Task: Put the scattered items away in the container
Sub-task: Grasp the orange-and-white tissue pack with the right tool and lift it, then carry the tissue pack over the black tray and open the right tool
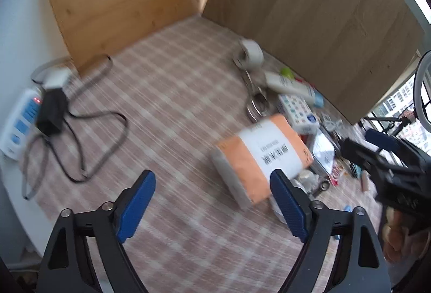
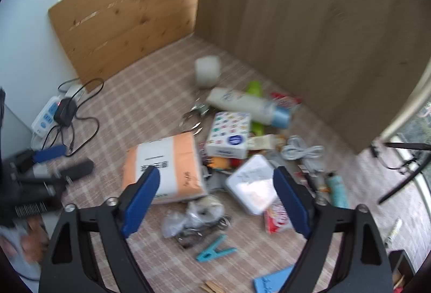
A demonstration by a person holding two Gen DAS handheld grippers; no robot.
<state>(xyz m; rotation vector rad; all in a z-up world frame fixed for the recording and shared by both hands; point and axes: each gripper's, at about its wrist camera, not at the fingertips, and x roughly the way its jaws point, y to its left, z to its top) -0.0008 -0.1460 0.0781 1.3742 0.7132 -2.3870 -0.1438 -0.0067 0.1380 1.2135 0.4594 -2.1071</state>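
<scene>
On the plaid cloth, we hold our left gripper (image 1: 212,201) spread and empty; the orange-and-white packet (image 1: 262,155) lies just ahead toward its right finger, long axis slanting up to the right. Our right gripper (image 2: 216,198), also spread and empty, hovers over the clutter, nearest the metal tin (image 2: 252,183). No container is clearly identifiable.

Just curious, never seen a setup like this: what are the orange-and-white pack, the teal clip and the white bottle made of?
The orange-and-white pack looks like soft, slightly glossy plastic film; its corners sag and crease. The teal clip seems to be matte moulded plastic, uniform in colour. The white bottle with the blue cap looks like smooth plastic with a faint sheen, though motion blur leaves that open.
</scene>
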